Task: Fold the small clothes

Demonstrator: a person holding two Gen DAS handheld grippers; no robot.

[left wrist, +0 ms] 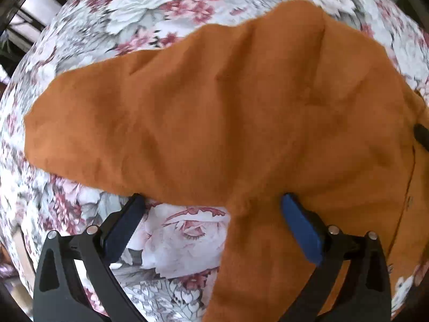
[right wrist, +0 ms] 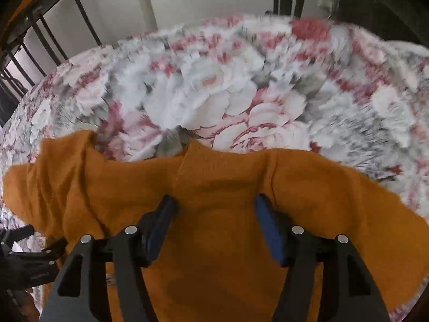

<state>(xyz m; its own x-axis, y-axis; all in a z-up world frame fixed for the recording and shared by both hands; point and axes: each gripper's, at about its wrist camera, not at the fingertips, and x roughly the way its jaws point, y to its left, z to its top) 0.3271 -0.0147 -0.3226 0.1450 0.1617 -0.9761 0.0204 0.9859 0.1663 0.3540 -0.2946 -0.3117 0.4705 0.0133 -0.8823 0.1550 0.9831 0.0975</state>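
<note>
While both claws gape (left (left wrist: 211, 204), right (right wrist: 214, 204)), the orange garment (left wrist: 214, 123) lies rumpled.

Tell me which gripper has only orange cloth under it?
The right gripper: orange garment fills the gap between its open fingers. The left gripper straddles the garment's edge, with floral cover showing between its fingers.

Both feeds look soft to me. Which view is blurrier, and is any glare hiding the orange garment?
Right wrist view: the floral bedspread is heavily motion-smeared, while the orange knit garment between the right gripper fingers stays fairly sharp. Left wrist view: milder blur, the garment edges soft beyond the open left gripper. No glare in either view; the light is even and the fisheye bends the bed's edges.
</note>
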